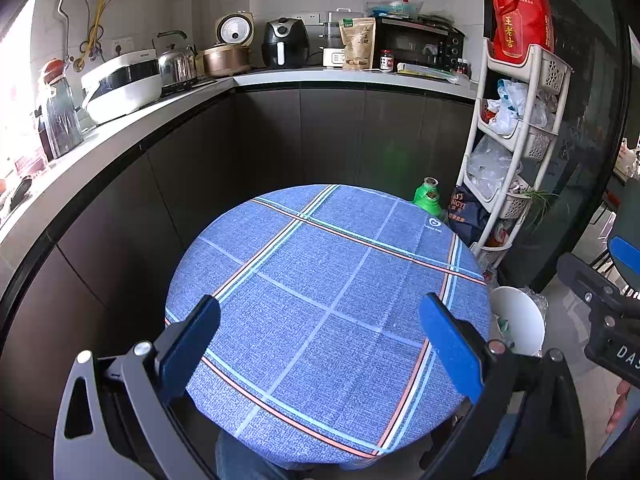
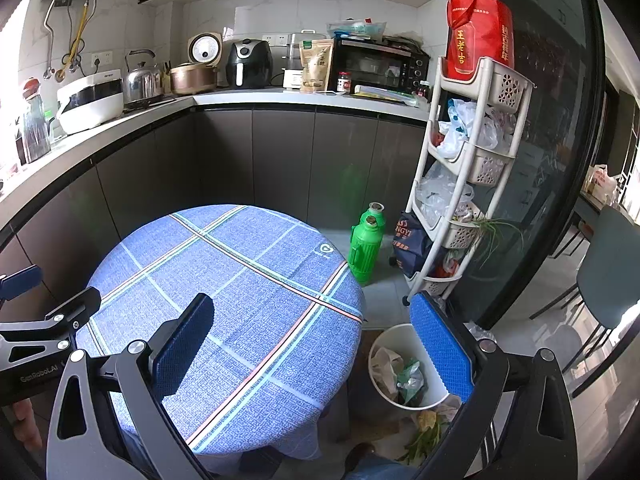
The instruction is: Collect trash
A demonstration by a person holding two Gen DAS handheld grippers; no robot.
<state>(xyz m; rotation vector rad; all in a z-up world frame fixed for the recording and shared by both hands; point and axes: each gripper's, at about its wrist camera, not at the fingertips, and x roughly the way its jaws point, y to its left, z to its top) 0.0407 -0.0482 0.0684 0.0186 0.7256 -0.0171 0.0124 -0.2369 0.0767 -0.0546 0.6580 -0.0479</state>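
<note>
A white trash bin [image 2: 384, 364] stands on the floor right of the round table [image 2: 224, 280]; it holds crumpled paper and plastic wrappers [image 2: 400, 376]. Vegetable scraps [image 2: 424, 428] lie on the floor beside it. In the left wrist view the bin [image 1: 520, 320] shows at the table's right edge. My left gripper [image 1: 320, 312] is open and empty above the blue checked tablecloth [image 1: 320, 280]. My right gripper [image 2: 312, 316] is open and empty, over the table's right edge and the bin. The left gripper also shows in the right wrist view [image 2: 48, 320].
A green thermos [image 2: 366, 248] and a dark bag [image 2: 412, 244] stand on the floor behind the table. A white tiered rack [image 2: 464, 168] with plastic bags stands at the right. Dark cabinets and a counter with appliances [image 2: 248, 64] run along the back and left.
</note>
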